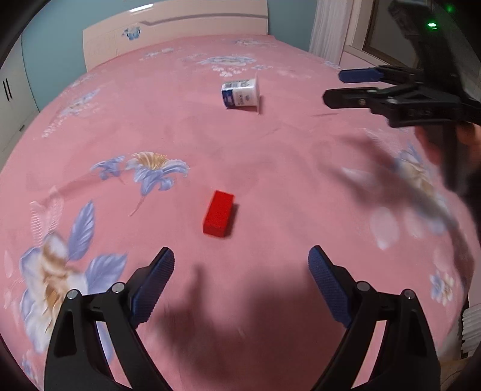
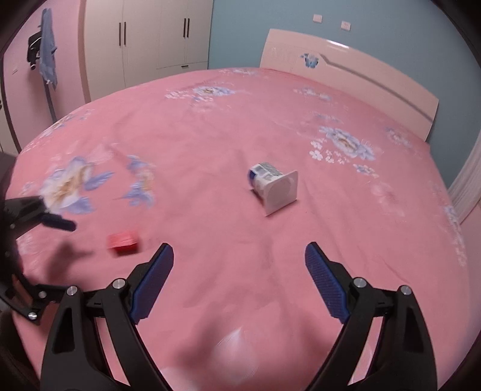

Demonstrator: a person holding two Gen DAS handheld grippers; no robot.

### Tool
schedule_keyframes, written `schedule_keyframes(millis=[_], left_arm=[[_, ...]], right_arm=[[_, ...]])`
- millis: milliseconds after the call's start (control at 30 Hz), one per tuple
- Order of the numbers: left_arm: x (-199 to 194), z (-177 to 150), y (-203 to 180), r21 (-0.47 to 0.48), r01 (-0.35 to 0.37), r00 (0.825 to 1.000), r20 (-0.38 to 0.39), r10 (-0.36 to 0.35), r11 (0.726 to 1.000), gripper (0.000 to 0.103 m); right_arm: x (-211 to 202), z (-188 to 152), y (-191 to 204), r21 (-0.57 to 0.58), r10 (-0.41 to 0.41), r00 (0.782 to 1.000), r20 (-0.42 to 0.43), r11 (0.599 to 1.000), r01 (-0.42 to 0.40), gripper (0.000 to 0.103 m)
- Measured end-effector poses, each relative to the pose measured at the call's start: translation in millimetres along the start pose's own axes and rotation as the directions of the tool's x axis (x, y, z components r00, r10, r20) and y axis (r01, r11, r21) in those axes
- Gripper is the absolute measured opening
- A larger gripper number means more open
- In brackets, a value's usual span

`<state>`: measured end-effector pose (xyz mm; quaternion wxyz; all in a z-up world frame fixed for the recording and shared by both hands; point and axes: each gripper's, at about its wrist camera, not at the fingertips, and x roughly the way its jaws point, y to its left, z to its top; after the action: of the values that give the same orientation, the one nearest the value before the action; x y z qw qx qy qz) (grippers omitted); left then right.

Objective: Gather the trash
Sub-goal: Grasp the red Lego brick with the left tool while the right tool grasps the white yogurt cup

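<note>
Left gripper (image 1: 242,255) and right gripper (image 2: 239,252) gape wide, grasping nothing. The red box (image 2: 122,240) is blurred. The toppled cup (image 2: 272,186) shows only a white end, contents hidden.

The left wrist camera looks forward and steeply down along its own fingers (image 1: 162,279) over the pink bed (image 1: 270,156), facing the headboard (image 1: 180,27), with the red block (image 1: 218,214) close ahead. The right wrist camera sits further to the right, tilted down likewise, facing across the bed toward the wardrobe (image 2: 150,36) and the headboard's corner. Both views share the middle of the bed: the red block and the toppled white cup (image 1: 240,93). Each camera also catches the other gripper at its frame edge.
</note>
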<state>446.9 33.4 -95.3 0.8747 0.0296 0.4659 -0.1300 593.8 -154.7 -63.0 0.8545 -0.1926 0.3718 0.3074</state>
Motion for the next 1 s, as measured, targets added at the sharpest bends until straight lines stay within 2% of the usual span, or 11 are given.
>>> schedule_keyframes(millis=[100, 233, 400, 500, 633, 733, 800, 867, 900, 1000], left_arm=[[15, 8, 4, 0.010, 0.020, 1.000, -0.011, -0.020, 1.000, 0.092], [30, 17, 2, 0.054, 0.007, 1.000, -0.021, -0.006, 0.999, 0.092], [47, 23, 7, 0.046, 0.036, 0.997, -0.072, -0.032, 0.998, 0.077], [53, 27, 9, 0.043, 0.053, 0.996, -0.068, -0.050, 0.998, 0.077], [61, 31, 5, 0.076, 0.040, 0.997, -0.065, -0.035, 0.996, 0.072], [63, 34, 7, 0.079, 0.047, 0.998, -0.050, -0.043, 0.996, 0.058], [64, 36, 11, 0.070, 0.060, 0.997, -0.042, -0.057, 0.996, 0.043], [64, 37, 16, 0.050, 0.055, 0.998, -0.037, -0.053, 0.997, 0.030], [63, 37, 20, 0.036, 0.060, 0.998, -0.033, -0.059, 0.998, 0.024], [61, 37, 23, 0.018, 0.081, 0.996, -0.031, -0.080, 0.997, 0.022]], right_arm=[[36, 6, -15, -0.033, -0.006, 1.000, -0.022, 0.999, 0.005, 0.088], [73, 16, -31, -0.031, 0.014, 0.999, -0.035, 0.999, -0.015, 0.088], [111, 40, -40, -0.061, 0.016, 0.999, -0.040, 0.998, -0.018, 0.088], [130, 51, -40, -0.113, -0.011, 0.999, -0.048, 0.994, 0.006, 0.088], [157, 59, -41, -0.175, -0.067, 0.996, -0.056, 0.983, 0.057, 0.087], [170, 63, -45, -0.171, -0.045, 0.997, -0.057, 0.985, 0.034, 0.088], [176, 64, -48, -0.157, -0.030, 0.997, -0.068, 0.987, 0.019, 0.087], [179, 64, -51, -0.126, -0.003, 0.997, -0.078, 0.992, -0.007, 0.075], [179, 64, -51, -0.110, 0.009, 0.996, -0.087, 0.994, -0.018, 0.065], [171, 59, -41, -0.099, -0.023, 0.997, -0.080, 0.995, 0.015, 0.065]])
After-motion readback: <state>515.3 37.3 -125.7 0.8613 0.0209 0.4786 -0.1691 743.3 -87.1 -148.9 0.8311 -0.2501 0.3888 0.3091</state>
